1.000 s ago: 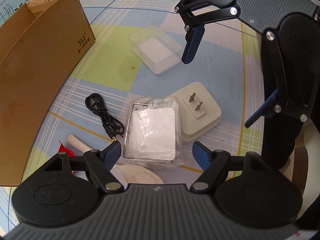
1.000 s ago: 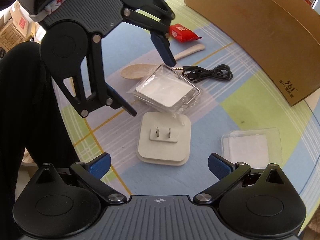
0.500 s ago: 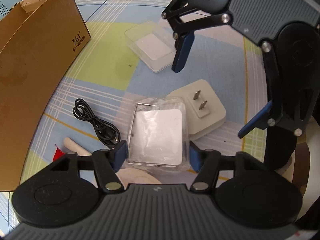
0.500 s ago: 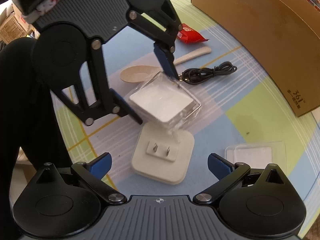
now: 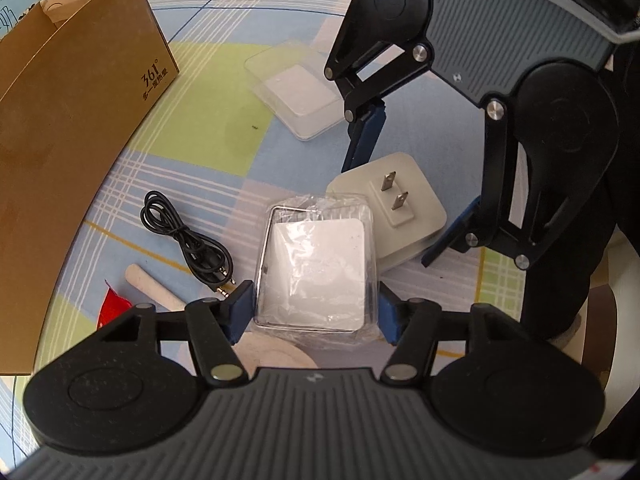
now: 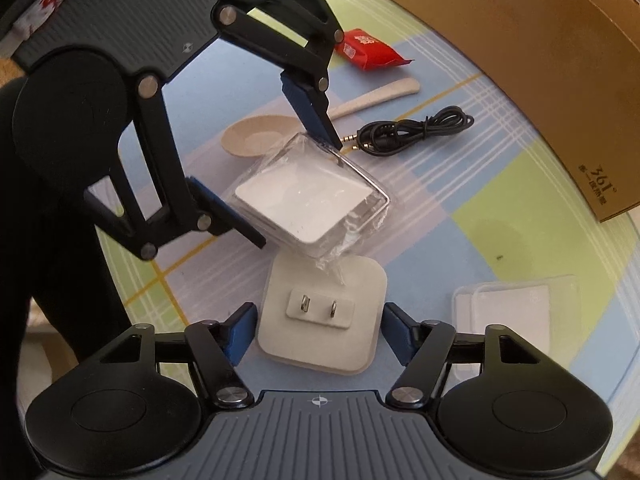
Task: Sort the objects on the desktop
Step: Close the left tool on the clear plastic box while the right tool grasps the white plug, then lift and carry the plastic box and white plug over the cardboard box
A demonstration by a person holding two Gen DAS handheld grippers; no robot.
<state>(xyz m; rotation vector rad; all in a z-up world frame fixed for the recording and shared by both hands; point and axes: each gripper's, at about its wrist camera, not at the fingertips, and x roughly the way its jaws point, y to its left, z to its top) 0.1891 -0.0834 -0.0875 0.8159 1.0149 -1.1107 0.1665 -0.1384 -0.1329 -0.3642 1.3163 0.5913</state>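
Nearest the left wrist camera, the left gripper [image 5: 316,310] is closed onto the wrapped white block [image 5: 316,268], its blue pads pressing the two side edges through the crinkled clear film. From the right wrist view the block appears tilted, its near corner overlapping the plug adapter [image 6: 326,320]; whether it is fully clear of the desk [image 6: 500,208] cannot be confirmed. The block looks light and stiff, but the loose film is likely slippery, so a hold across the hard sides, as here, seems sounder than pinching the wrap.

The right gripper [image 6: 320,332] has its jaws spread wide either side of the plug adapter and grips nothing. The adapter lies prongs up; it looks rigid, best taken across its flat sides.

Further off lie an audio cable [image 5: 184,236], a pale spoon [image 6: 280,132], a red packet [image 6: 370,50] and a clear flat case [image 5: 296,96]. A cardboard box [image 5: 68,128] stands beyond, at the left.
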